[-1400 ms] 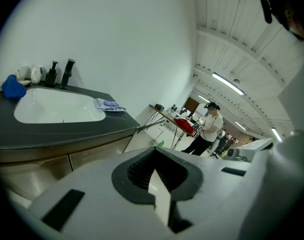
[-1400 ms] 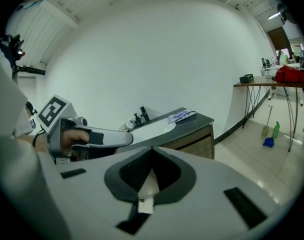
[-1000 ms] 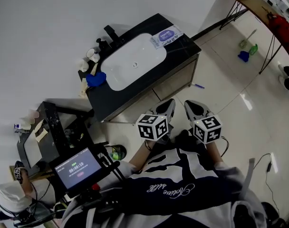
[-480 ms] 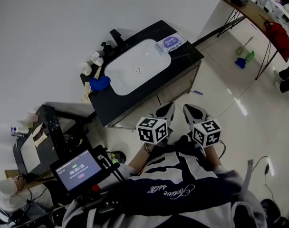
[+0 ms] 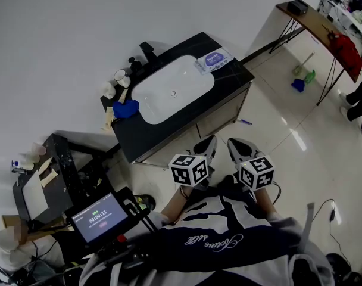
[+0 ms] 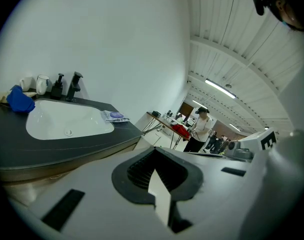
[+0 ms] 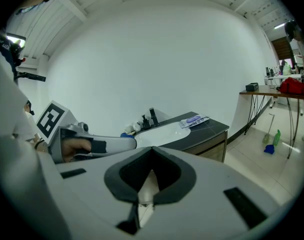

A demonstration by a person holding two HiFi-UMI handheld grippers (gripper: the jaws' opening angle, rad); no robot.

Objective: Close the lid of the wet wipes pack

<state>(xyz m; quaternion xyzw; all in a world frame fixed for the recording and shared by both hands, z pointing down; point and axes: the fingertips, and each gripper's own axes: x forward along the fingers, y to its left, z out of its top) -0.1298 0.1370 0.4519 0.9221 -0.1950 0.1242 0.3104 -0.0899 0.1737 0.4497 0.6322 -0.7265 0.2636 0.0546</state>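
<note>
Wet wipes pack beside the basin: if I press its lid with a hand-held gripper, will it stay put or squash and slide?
The wet wipes pack looks like a flat, soft pouch, so it will probably give under pressure rather than tip. It lies on a smooth dark countertop, so a sideways push may well slide it.

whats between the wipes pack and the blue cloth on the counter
The white sink basin lies between the wet wipes pack and the blue cloth, seen in the head view.
</note>
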